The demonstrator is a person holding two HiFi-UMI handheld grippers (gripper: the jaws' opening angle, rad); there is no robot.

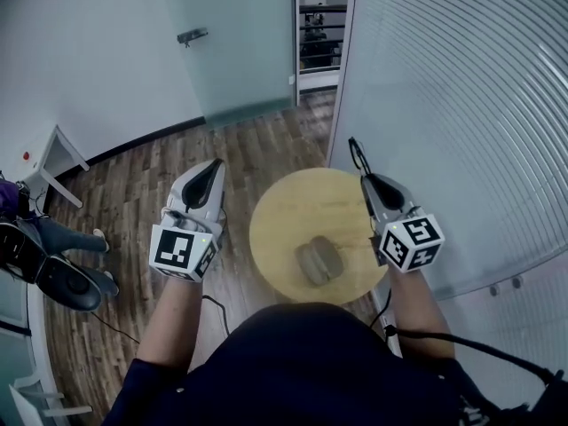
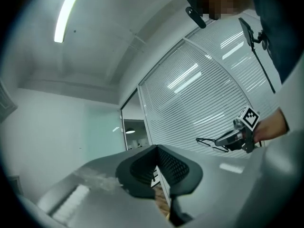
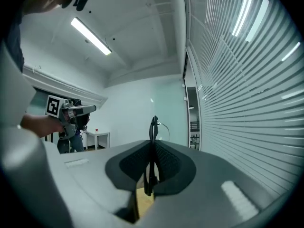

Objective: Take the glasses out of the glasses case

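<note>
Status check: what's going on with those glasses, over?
Right gripper shut on glasses, held in the air. Left gripper shut, empty. Glasses case lies on round table. Nothing in the way.

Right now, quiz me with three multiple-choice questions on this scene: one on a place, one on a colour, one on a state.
1. Where is the glasses case?
A on the floor
B on the round table
C on a shelf

2. What colour is the frame of the glasses?
A black
B red
C white

3. How do the jaws of the right gripper stand?
A wide apart, empty
B shut on the glasses
C shut on the case

Answers: B, it lies on the wooden top; A, the thin frame is dark; B, the right gripper view shows the frame pinched between them.
</note>
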